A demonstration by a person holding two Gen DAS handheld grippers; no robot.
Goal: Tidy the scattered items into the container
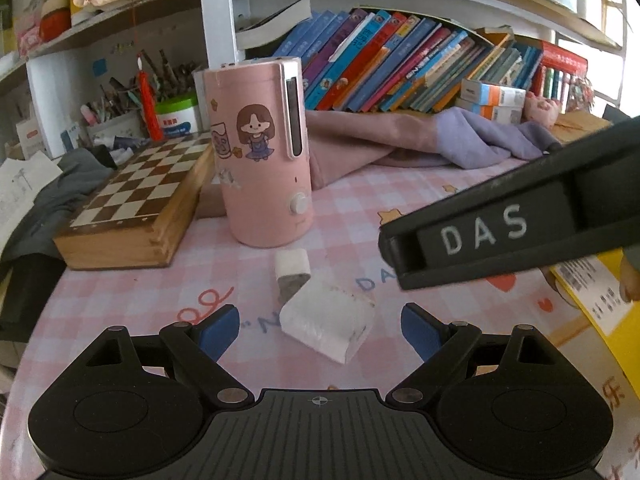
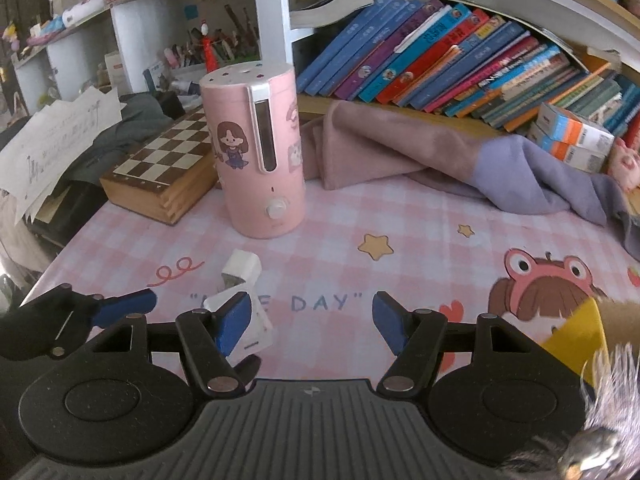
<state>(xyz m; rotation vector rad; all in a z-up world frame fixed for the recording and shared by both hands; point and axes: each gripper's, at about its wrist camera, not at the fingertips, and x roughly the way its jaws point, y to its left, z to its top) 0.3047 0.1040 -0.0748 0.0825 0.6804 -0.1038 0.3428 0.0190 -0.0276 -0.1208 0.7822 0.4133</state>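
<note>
A white block-shaped item [image 1: 328,322] with a smaller white cap [image 1: 292,266] at its far end lies on the pink checked tablecloth [image 1: 344,216]. My left gripper [image 1: 320,332] is open, its blue pads standing either side of the block without touching it. In the right wrist view the same item [image 2: 240,268] lies partly behind the left pad of my right gripper [image 2: 310,324], which is open with nothing between its pads. A black finger of the right gripper marked DAS [image 1: 480,236] crosses the left wrist view. A yellow box-like thing [image 1: 600,308] [image 2: 572,336] sits at the right edge.
A pink cylindrical appliance [image 1: 264,152] stands just behind the item, with a wooden chessboard box [image 1: 132,208] to its left. Pink and purple cloth [image 1: 400,140] lies along the back under a shelf of books [image 1: 400,60]. Something grey and furry [image 2: 608,400] fills the right wrist view's lower right.
</note>
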